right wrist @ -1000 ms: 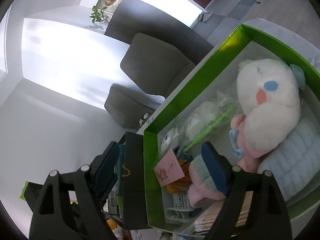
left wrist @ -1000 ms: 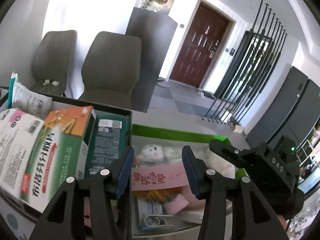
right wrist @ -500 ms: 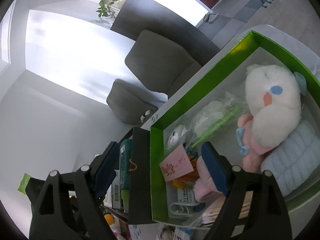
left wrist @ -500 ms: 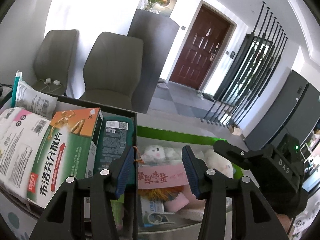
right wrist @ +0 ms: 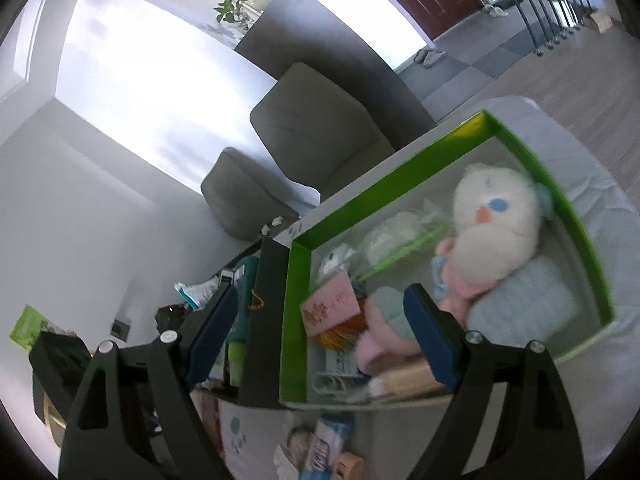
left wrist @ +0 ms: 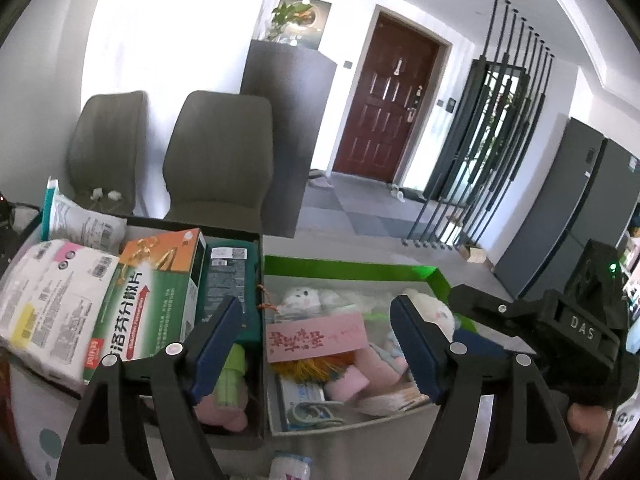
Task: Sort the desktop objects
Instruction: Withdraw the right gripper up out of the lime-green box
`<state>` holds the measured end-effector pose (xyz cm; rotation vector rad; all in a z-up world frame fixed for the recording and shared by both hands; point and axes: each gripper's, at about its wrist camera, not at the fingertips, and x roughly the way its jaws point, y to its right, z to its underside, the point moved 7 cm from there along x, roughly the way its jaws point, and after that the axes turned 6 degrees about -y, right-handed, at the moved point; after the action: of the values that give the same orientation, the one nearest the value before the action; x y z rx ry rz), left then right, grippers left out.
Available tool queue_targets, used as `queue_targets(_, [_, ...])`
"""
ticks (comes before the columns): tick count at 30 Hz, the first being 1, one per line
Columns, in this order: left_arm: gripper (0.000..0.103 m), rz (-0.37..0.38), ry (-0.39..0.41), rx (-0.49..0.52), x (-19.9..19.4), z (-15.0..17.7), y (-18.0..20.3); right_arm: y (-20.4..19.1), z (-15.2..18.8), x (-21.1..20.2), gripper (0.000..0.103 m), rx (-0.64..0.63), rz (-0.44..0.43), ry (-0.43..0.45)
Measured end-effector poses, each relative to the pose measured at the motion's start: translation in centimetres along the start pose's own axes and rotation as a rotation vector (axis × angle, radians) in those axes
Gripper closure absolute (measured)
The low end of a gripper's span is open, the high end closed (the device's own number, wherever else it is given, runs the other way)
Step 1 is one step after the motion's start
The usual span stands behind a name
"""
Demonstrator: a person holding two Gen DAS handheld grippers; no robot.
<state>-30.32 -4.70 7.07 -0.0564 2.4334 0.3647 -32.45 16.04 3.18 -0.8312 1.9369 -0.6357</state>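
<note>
My left gripper [left wrist: 316, 340] hangs with its blue-padded jaws spread wide and nothing between them, just above the seam where the two boxes meet. My right gripper [right wrist: 316, 336] is likewise spread and empty, tilted over the same spot.

Nearest my fingers lies the pink paper card with red writing [left wrist: 316, 338], resting on an orange tassel [left wrist: 310, 368] at the near left corner of the green-rimmed cardboard box [left wrist: 352, 266]. I judge the card light, thin and floppy; I would pinch it by a free edge, gently, so it does not crease.

Behind it sits the white plush doll with a pink body [right wrist: 494, 216], soft and squashy, best taken round the body. It leans on a pale blue fluffy roll [right wrist: 524, 300].

To the left, the black box [left wrist: 256, 240] holds the green-and-orange medicine carton [left wrist: 152, 300], stiff and light, and a white printed packet [left wrist: 48, 304], probably slippery.
</note>
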Motion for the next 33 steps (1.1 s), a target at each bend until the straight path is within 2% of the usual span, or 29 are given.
queue_targets(1, [0.022, 0.003, 0.001, 0.014, -0.2, 0.0, 0.4, -0.1, 0.1, -0.4, 0.016, -0.013, 0.008, 0.005])
queue_targets(2, [0.015, 0.004, -0.003, 0.028, -0.1, 0.2, 0.6, -0.2, 0.2, -1.0, 0.014, -0.036, 0.024, 0.014])
queue_targets(5, [0.007, -0.012, -0.002, 0.092, -0.1, 0.5, 1.7, -0.4, 0.8, -2.4, 0.005, -0.104, 0.084, 0.042])
queue_targets(7, [0.007, -0.035, -0.004, 0.122, 0.0, 0.8, 2.5, 0.0, 1.0, -2.9, 0.001, -0.142, 0.142, 0.052])
queue_targets(13, [0.005, -0.073, -0.016, 0.149, 0.7, 1.5, 3.1, 1.4, 0.8, -4.8, 0.0, -0.196, 0.222, 0.081])
queue_targets(17, [0.004, -0.082, -0.025, 0.141, 1.1, 1.7, 3.1, 1.8, 0.2, -5.9, 0.0, -0.19, 0.227, 0.109])
queue_targets(33, [0.004, -0.072, -0.047, 0.145, 1.6, 2.0, 3.3, 1.3, 0.4, -5.2, 0.0, -0.239, 0.274, 0.084])
